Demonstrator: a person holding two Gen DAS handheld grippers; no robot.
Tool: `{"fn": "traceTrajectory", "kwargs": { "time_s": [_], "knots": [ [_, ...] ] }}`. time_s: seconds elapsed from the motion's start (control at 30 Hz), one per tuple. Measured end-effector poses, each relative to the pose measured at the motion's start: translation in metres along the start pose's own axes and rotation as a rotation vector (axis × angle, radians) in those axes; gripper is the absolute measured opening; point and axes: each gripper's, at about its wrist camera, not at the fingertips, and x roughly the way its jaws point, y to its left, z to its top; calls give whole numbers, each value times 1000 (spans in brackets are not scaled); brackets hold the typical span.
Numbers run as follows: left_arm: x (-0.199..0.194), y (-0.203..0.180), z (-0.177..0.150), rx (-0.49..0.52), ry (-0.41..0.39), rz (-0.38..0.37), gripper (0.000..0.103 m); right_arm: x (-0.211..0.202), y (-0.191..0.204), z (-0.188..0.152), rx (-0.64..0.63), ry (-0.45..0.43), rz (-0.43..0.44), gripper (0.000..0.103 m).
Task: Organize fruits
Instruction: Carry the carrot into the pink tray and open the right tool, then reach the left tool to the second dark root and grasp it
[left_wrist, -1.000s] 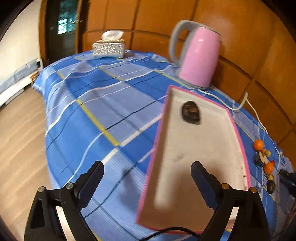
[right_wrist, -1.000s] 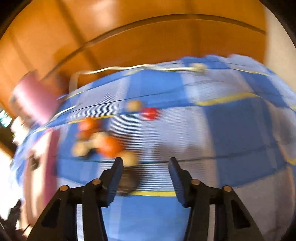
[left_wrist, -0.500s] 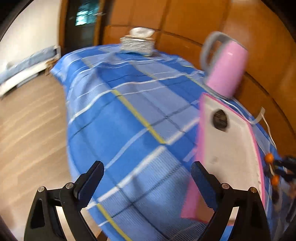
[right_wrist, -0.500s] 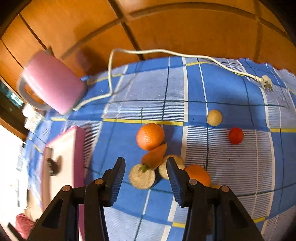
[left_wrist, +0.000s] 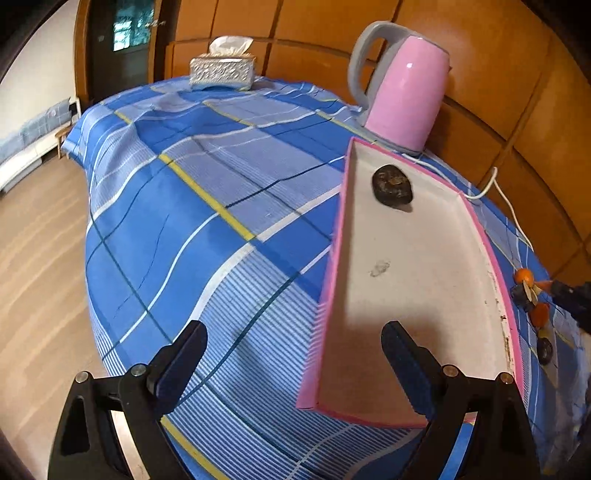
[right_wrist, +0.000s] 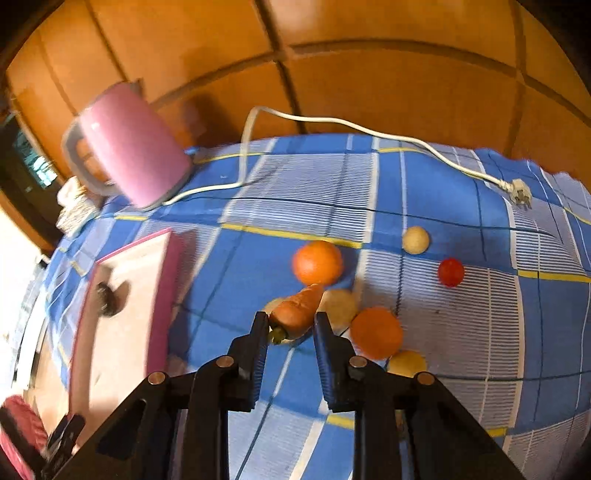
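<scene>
A pink-rimmed white tray (left_wrist: 436, 280) lies on the blue plaid cloth with one dark fruit (left_wrist: 391, 184) at its far end; it also shows in the right wrist view (right_wrist: 122, 295). My left gripper (left_wrist: 291, 365) is open and empty, over the tray's near left corner. My right gripper (right_wrist: 290, 332) is shut on an orange carrot (right_wrist: 297, 312) at its stem end, above a pile of fruit: two oranges (right_wrist: 317, 262) (right_wrist: 376, 332), pale round fruits (right_wrist: 415, 240) and a small red one (right_wrist: 450, 272).
A pink kettle (left_wrist: 402, 88) stands behind the tray, its white cord (right_wrist: 369, 133) trailing along the wall side to a plug. A tissue box (left_wrist: 221, 68) sits at the far end. Wood panelling backs the table; the floor drops off on the left.
My right gripper has moved down onto the pile and narrowed around the carrot. The left wrist view swung left, then back over the tray.
</scene>
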Motion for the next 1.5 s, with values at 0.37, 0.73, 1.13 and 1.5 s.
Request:
{"fn": "traceTrajectory", "kwargs": {
  "time_s": [0.37, 0.73, 1.13, 1.5],
  "knots": [
    [4, 1, -2, 0, 23, -3, 96, -3, 108, -17, -273, -10, 251, 25],
    [7, 2, -2, -6, 32, -2, 96, 43, 155, -17, -334, 46, 201, 37],
    [7, -1, -3, -1, 34, -5, 96, 1, 97, -36, -238, -19, 142, 39],
    [5, -2, -3, 1, 34, -6, 96, -37, -6, -60, -28, -82, -77, 39]
  ]
}}
